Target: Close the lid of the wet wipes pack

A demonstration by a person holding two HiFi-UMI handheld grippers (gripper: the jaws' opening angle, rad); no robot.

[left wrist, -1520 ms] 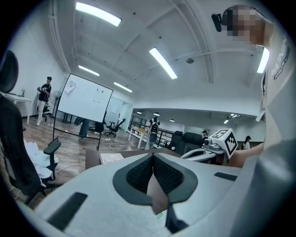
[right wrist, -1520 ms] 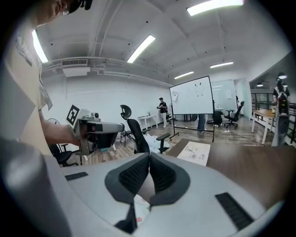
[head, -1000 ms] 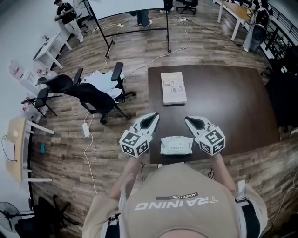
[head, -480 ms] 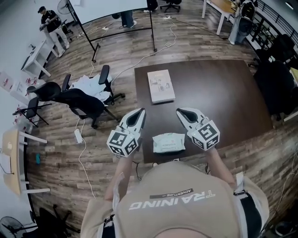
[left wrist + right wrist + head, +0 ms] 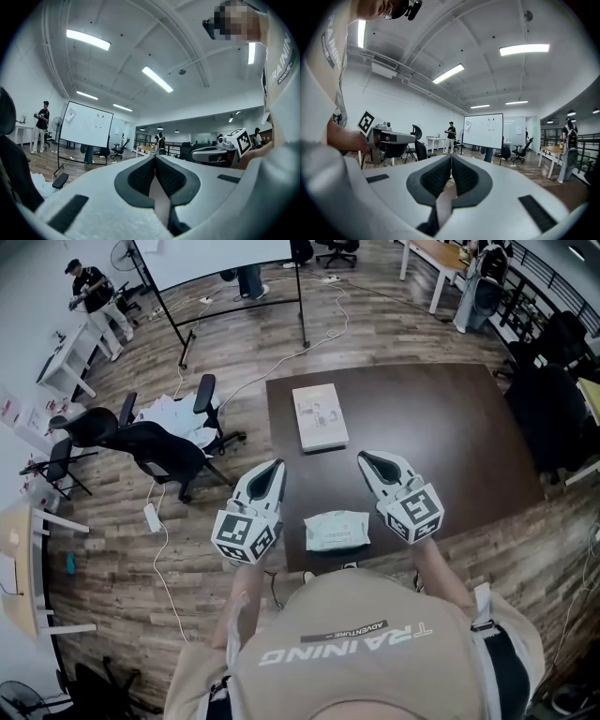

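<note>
The pale green wet wipes pack (image 5: 337,530) lies flat near the front edge of the dark brown table (image 5: 441,427) in the head view. My left gripper (image 5: 275,468) is held up to the left of the pack, over the table's left edge, its jaws shut with nothing between them. My right gripper (image 5: 366,460) hovers to the right of the pack, also shut and empty. Both point away from me and tilt upward. In the left gripper view (image 5: 154,157) and the right gripper view (image 5: 451,157) the jaws meet at the tips; neither view holds the pack.
A flat white box (image 5: 320,416) lies on the table beyond the pack. Black office chairs (image 5: 164,442) stand on the wood floor to the left, with cables trailing. A whiteboard stand (image 5: 234,296) is behind. People stand far off at the back.
The head view has shifted, so table and pack sit slightly lower-left in frame. Both grippers stay raised on either side of the pack, shut throughout.
</note>
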